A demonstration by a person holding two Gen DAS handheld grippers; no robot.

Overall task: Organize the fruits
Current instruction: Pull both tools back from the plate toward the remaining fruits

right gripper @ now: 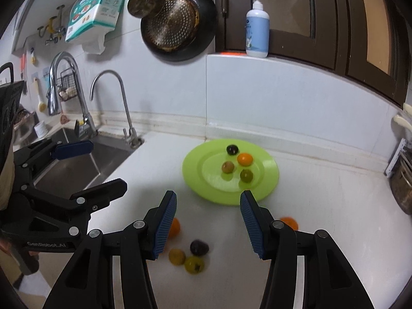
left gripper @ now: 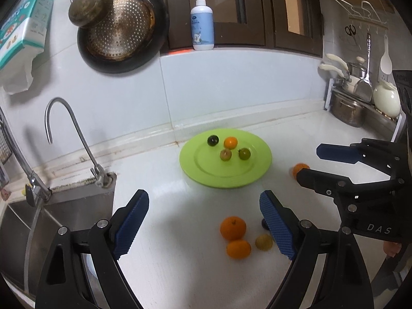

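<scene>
Green plate point(left gripper: 260, 166): four fruits | left claw point(left gripper: 203, 225) apart | right claw point(right gripper: 208, 222) apart

Ahead of the claws, the green plate point(left gripper: 257, 172) looks like glossy plastic on a smooth white counter point(left gripper: 180, 231), beside a shiny metal tap point(left gripper: 74, 131) and sink point(right gripper: 77, 164).

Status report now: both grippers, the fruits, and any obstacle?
Left gripper open, empty. Right gripper open, empty. Four fruits on green plate; others loose on counter. Nothing blocking the plate.
</scene>
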